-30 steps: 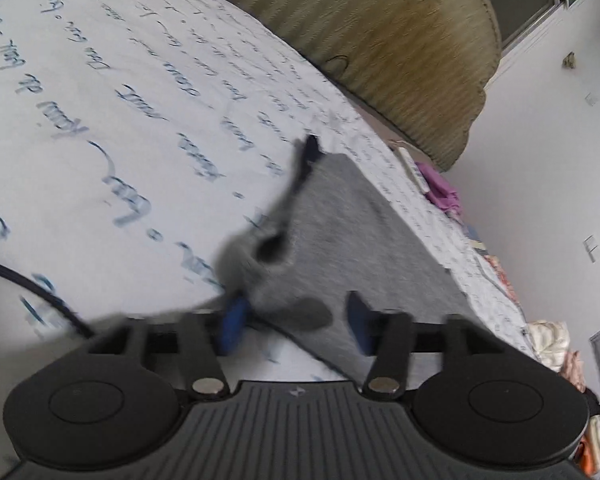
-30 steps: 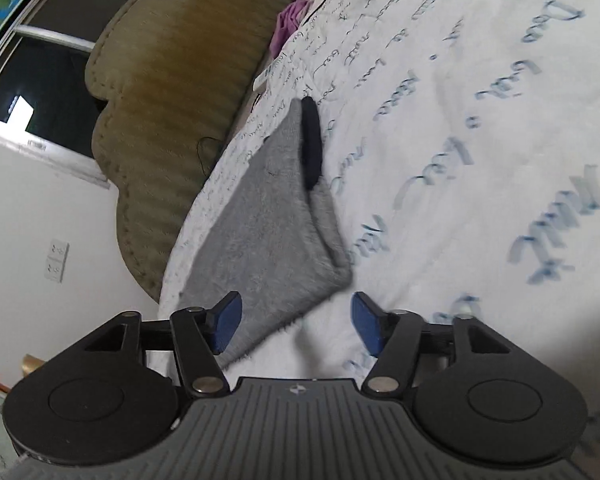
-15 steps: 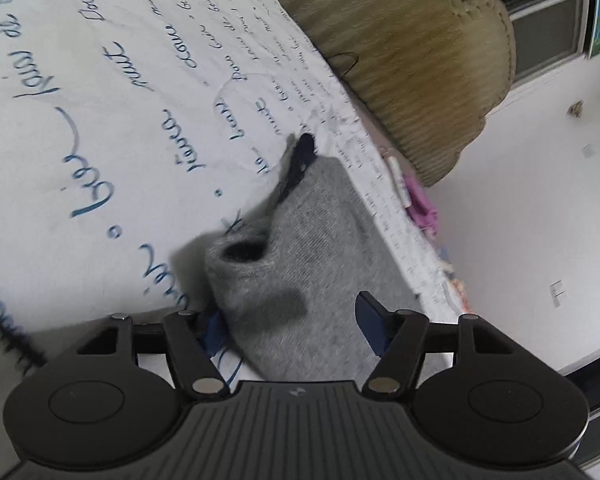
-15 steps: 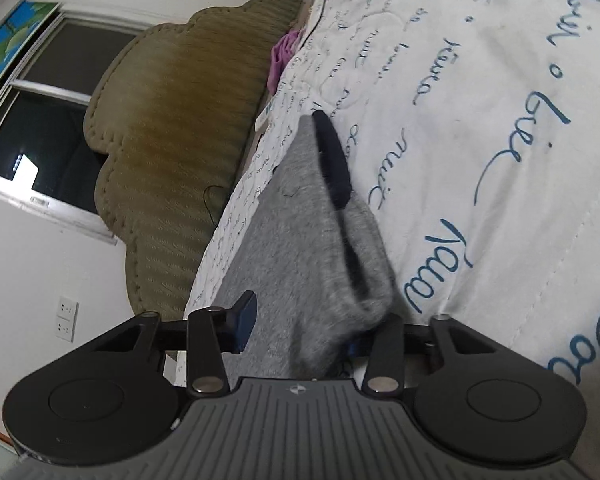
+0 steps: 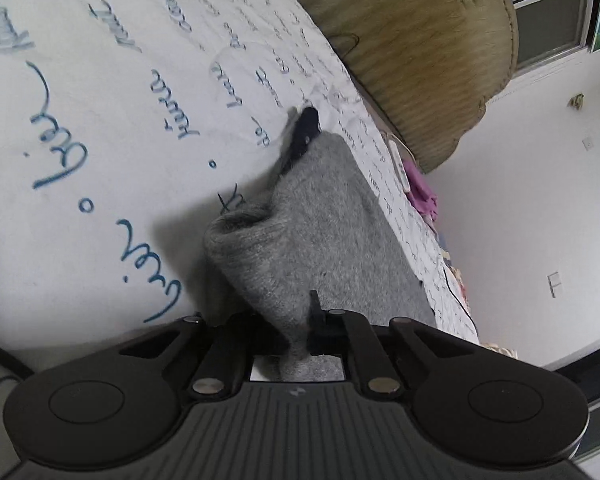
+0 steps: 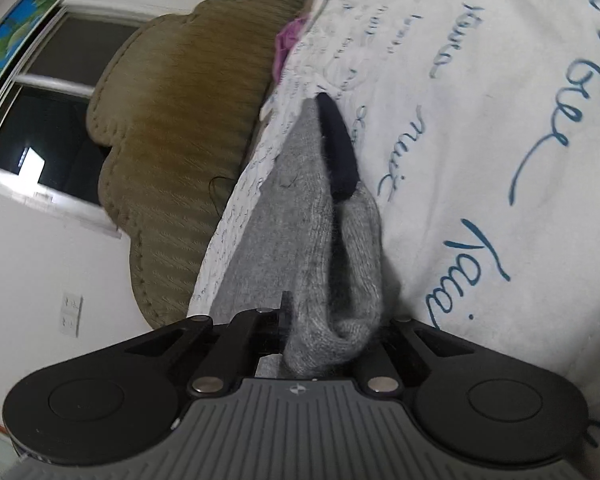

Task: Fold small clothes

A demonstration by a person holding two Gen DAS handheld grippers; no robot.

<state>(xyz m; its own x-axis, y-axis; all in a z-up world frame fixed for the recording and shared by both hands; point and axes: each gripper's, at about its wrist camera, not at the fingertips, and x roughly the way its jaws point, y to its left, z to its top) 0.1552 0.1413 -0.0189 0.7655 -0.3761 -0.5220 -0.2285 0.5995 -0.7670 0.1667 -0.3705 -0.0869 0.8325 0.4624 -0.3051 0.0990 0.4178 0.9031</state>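
Note:
A small grey fuzzy knit garment (image 5: pixel 320 240) with a dark navy trim (image 5: pixel 305 128) lies on a white bedspread with blue script. My left gripper (image 5: pixel 296 332) is shut on its near corner, the cloth bunched between the jaws. In the right wrist view the same grey garment (image 6: pixel 312 224) with its navy trim (image 6: pixel 340 152) runs away from me. My right gripper (image 6: pixel 320 336) is shut on the other near corner, and the fabric hides the fingertips.
The white bedspread (image 5: pixel 100 160) spreads to the left in the left wrist view and to the right (image 6: pixel 500 160) in the right wrist view. An olive padded headboard (image 5: pixel 420 40) stands at the far end. A purple cloth (image 5: pixel 420 192) lies near the bed's far edge.
Both grippers moved forward onto the garment's near edge and closed on it. They were open one second ago; the cloth is now bunched up between each pair of jaws.

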